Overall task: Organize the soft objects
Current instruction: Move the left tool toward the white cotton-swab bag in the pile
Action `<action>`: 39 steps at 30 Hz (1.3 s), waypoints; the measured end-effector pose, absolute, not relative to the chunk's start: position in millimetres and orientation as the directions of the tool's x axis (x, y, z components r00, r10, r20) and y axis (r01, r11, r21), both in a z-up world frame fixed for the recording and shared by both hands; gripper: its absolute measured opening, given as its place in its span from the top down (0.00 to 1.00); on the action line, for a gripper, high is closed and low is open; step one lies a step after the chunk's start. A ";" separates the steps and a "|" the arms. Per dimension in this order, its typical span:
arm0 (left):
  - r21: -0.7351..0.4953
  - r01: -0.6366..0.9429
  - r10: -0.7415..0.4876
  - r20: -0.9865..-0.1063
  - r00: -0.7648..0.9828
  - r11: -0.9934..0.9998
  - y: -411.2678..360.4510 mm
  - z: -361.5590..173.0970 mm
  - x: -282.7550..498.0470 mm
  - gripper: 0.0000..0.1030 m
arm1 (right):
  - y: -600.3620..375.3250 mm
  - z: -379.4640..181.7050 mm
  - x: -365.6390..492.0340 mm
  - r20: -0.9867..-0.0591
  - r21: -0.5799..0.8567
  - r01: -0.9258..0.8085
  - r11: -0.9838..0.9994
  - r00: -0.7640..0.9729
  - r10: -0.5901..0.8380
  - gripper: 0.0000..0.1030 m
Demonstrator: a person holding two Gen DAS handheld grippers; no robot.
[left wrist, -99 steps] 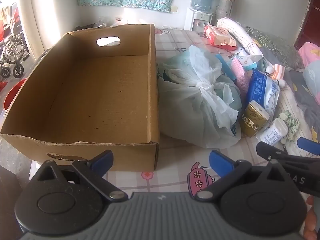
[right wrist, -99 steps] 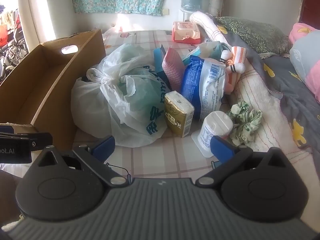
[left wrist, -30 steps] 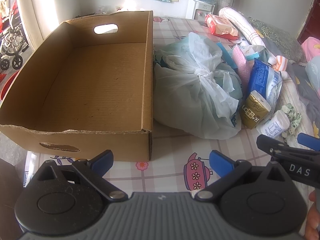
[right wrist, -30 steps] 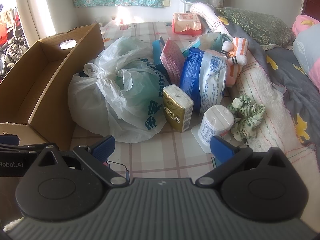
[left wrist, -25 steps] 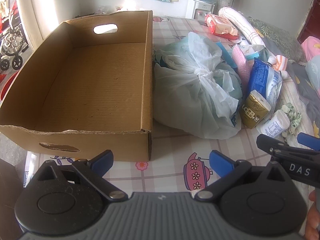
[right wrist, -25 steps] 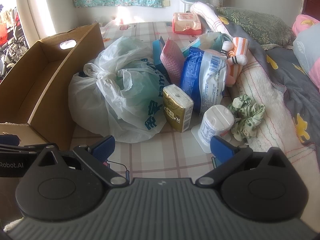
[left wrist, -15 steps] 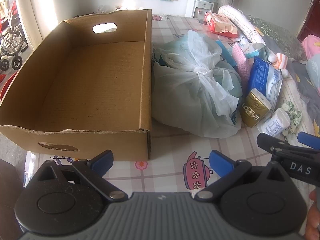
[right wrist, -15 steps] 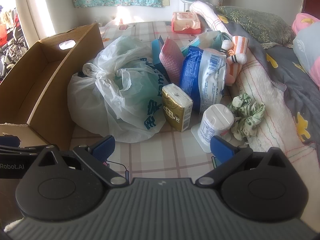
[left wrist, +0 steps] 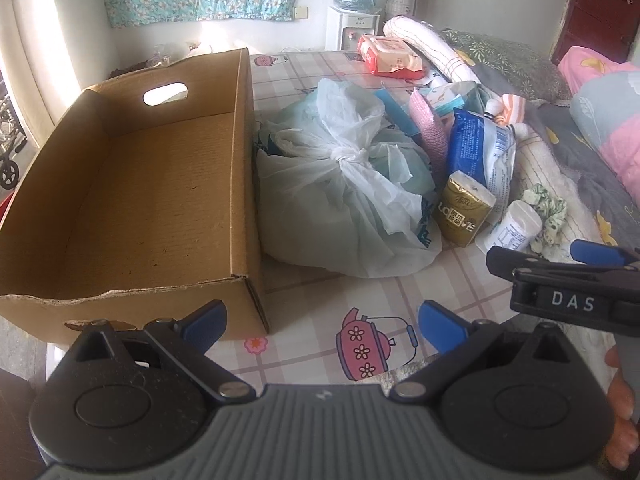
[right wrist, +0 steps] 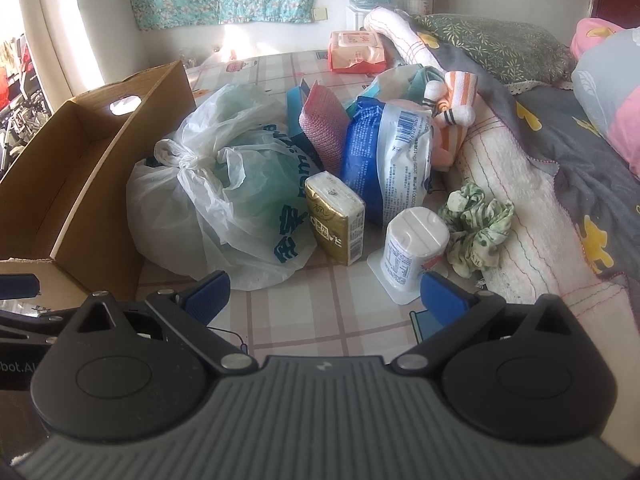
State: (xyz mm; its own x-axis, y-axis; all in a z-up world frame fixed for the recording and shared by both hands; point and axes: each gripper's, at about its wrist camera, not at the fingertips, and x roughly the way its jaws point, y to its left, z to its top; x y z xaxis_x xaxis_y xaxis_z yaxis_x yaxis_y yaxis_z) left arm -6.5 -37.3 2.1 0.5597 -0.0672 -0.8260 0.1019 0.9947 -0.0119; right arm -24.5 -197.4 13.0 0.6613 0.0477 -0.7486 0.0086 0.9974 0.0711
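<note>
While both tools hang wide apart and empty at the near edge of the bed [left wrist: 312, 292], nothing has yet gone into the cardboard box [left wrist: 132, 200], which sits bare on your left with its long wall touching the knotted plastic bag [left wrist: 344, 200].

Your left tool [left wrist: 322, 326] faces the box's near corner; your right tool [right wrist: 324, 294] faces the pile, with the bag, the largest and slackest piece, just ahead.

Take it first, to judge by its bulk: close on the knot [right wrist: 182, 158] rather than the loose film, which would likely slip or tear, and lift it clear of the box wall before you swing it over.

Behind the bag the blue-and-white pack [right wrist: 386, 160] leans upright against the gold tissue pack [right wrist: 336, 222]; pull the bag gently, since either could topple once the crowding eases.

Next down in size, the gold pack looks firm enough to pinch across its narrow faces.

Leave the white bottle [right wrist: 414, 252], lying on its side beside it, where it is; it looks rigid, not soft.

Smallest, the green scrunchie [right wrist: 476, 228] rests against the bottle on the pale blanket [right wrist: 532, 240]; pinch it from above so you gather fabric only.
</note>
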 end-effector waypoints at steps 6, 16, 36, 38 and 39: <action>0.022 0.171 -0.087 -0.792 0.604 0.985 -47.3 25.0 0.4 0.00 | -219.0 21.2 -36.9 -0.676 0.086 0.051 0.995 0.736 0.021 0.01; -0.035 0.237 -0.173 -0.784 0.596 0.971 -37.1 61.9 47.1 0.00 | -243.8 25.5 -29.3 -0.590 0.204 0.059 0.977 0.804 0.074 0.01; -0.049 0.447 -0.344 -0.713 0.611 0.893 -86.9 98.7 211.5 0.01 | -279.1 25.7 88.8 -0.481 0.386 0.111 0.916 0.872 0.097 0.01; -0.052 0.466 -0.361 -0.710 0.605 0.883 -97.3 99.6 229.7 0.01 | -282.0 23.7 106.4 -0.481 0.388 0.121 0.914 0.872 0.089 0.01; -0.058 0.478 -0.372 -0.712 0.596 0.876 -103.3 100.3 238.8 0.01 | -282.8 22.7 112.8 -0.482 0.386 0.124 0.914 0.872 0.086 0.01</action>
